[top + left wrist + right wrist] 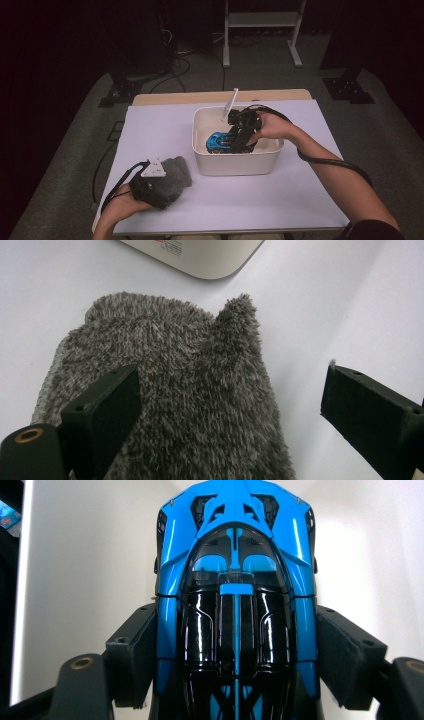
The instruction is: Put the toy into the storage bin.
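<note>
A blue and black toy car (216, 141) (235, 580) is inside a white bin (235, 164) at the middle of the table. My right gripper (228, 144) (237, 655) reaches down into the bin, and its pads (132, 655) press on both flanks of the car. A grey fuzzy cloth (179, 169) (200, 385) lies on the white tabletop at the front left. My left gripper (166, 185) (230, 400) sits low over it with its jaws wide apart. One finger (107, 405) rests on the cloth and the other hangs over bare table.
A white flat piece (230, 104) sticks up from the bin's far rim. A corner of the bin (200, 257) lies just beyond the cloth. The table's front edge (225, 231) is close to my left hand. A white stand (260, 30) and cables are on the floor behind.
</note>
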Tool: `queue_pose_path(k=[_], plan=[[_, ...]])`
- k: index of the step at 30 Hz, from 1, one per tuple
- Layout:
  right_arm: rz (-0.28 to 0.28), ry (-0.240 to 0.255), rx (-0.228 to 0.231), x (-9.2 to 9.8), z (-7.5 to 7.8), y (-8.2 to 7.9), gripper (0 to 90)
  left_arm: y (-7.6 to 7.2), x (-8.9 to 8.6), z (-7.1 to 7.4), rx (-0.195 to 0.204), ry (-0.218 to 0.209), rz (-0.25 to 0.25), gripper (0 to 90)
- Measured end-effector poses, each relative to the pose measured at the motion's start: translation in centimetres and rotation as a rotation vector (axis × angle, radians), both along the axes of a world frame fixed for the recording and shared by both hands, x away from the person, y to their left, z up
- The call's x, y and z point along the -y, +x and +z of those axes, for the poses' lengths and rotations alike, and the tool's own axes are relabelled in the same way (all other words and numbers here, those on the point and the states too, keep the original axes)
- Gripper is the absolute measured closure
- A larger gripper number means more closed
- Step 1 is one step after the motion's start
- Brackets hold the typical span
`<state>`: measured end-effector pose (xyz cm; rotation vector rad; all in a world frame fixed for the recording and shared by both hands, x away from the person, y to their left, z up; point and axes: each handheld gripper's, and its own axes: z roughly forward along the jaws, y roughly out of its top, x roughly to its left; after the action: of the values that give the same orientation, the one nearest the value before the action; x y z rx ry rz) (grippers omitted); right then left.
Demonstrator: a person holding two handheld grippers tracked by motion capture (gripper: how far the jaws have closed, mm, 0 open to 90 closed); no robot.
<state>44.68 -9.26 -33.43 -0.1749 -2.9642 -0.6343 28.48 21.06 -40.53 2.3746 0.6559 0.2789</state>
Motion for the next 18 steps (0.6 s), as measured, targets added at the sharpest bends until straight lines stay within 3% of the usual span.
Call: queue_pose_path(k=[18], plan=[[-0.007,-0.027,-0.028,-0.4,-2.2,0.5,25.2,0.0,-0.1,-0.1,-0.003,0.002,0.002,8.7]])
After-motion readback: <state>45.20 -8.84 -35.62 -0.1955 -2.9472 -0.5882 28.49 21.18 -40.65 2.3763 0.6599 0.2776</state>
